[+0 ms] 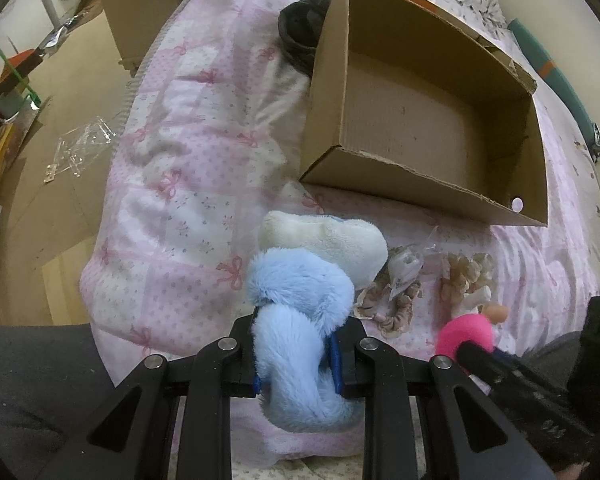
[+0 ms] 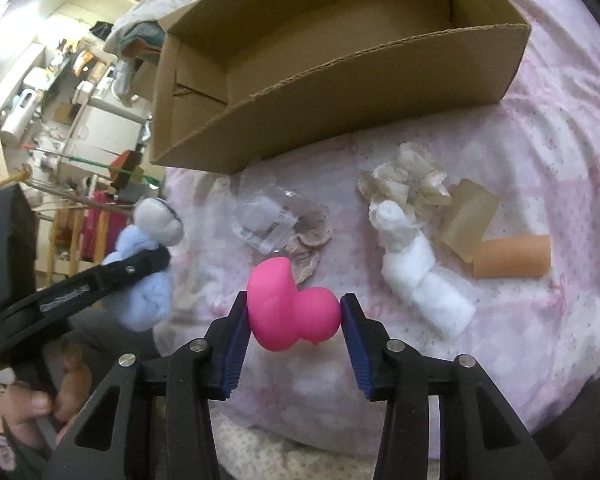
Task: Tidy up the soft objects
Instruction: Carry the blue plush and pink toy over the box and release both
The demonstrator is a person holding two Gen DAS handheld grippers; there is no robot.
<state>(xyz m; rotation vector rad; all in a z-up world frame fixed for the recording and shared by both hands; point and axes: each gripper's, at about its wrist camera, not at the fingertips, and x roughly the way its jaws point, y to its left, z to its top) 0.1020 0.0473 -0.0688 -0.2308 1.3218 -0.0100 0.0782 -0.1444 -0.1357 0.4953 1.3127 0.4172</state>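
What we cannot make out around the jaws

Between the left jaws, the blue plush (image 1: 300,320) hides its own lower end and the bed beneath. Beyond them, the box (image 1: 420,120) wall covers most of a dark object (image 1: 300,32), so we cannot name it. Right of the left jaws, the right gripper (image 1: 512,376) is blurred and cut by the edge. Left of the right jaws, the hand (image 2: 20,412) smears; the far room clutter is too small.
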